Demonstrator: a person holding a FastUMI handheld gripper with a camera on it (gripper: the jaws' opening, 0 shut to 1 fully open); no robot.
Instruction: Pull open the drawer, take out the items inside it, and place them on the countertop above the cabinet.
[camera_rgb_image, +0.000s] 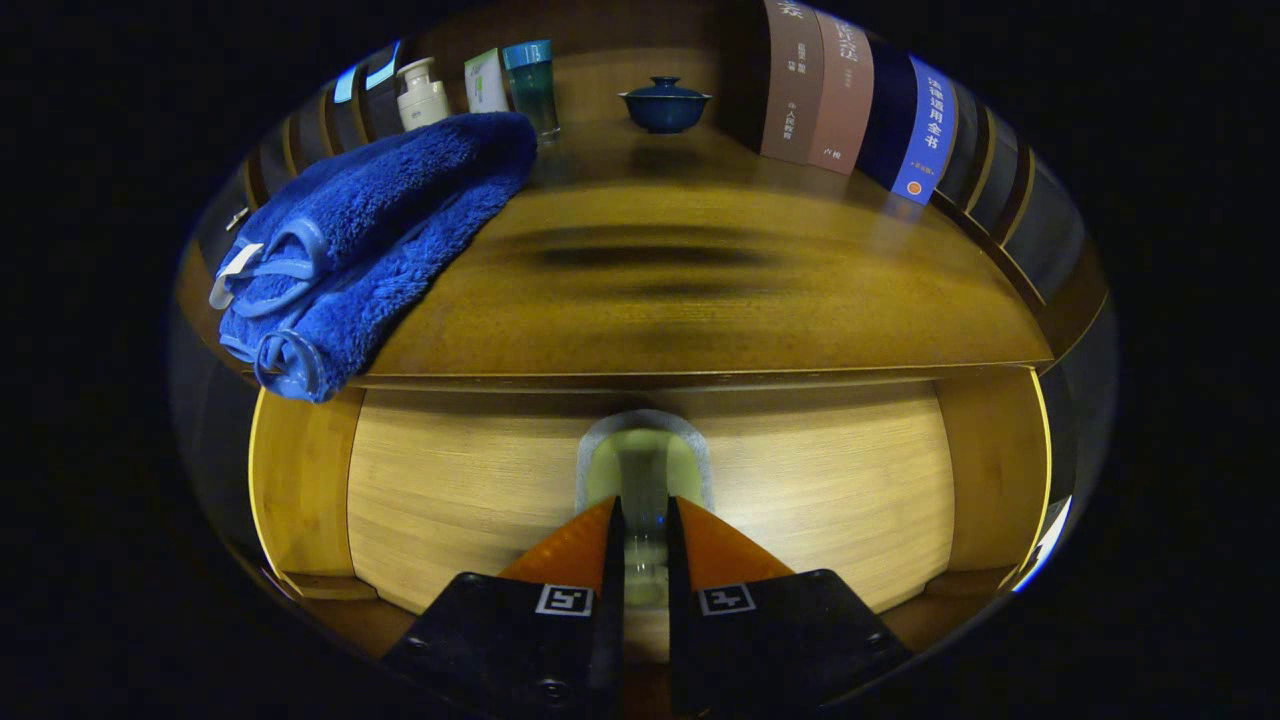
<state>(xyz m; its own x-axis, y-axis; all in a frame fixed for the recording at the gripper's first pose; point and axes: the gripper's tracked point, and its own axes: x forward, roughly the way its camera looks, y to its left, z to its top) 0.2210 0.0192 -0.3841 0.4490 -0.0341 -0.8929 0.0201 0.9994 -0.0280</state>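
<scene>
The drawer's pale wooden front (820, 490) sits right under the dark countertop (700, 300). In its middle is an arched recess with an upright bar handle (643, 465). My gripper (643, 505) is at that recess, and its two orange fingers (575, 545) are closed in on the bar from both sides, with only a narrow gap between them. The drawer's inside is hidden. A folded blue towel (380, 230) lies on the countertop's left end, hanging slightly over the front edge.
At the back of the countertop stand a white bottle (422, 92), a blue-green cup (530, 85) and a dark blue lidded bowl (664, 104). A row of books (850, 100) lines the right side. Wooden side panels (300, 490) flank the drawer.
</scene>
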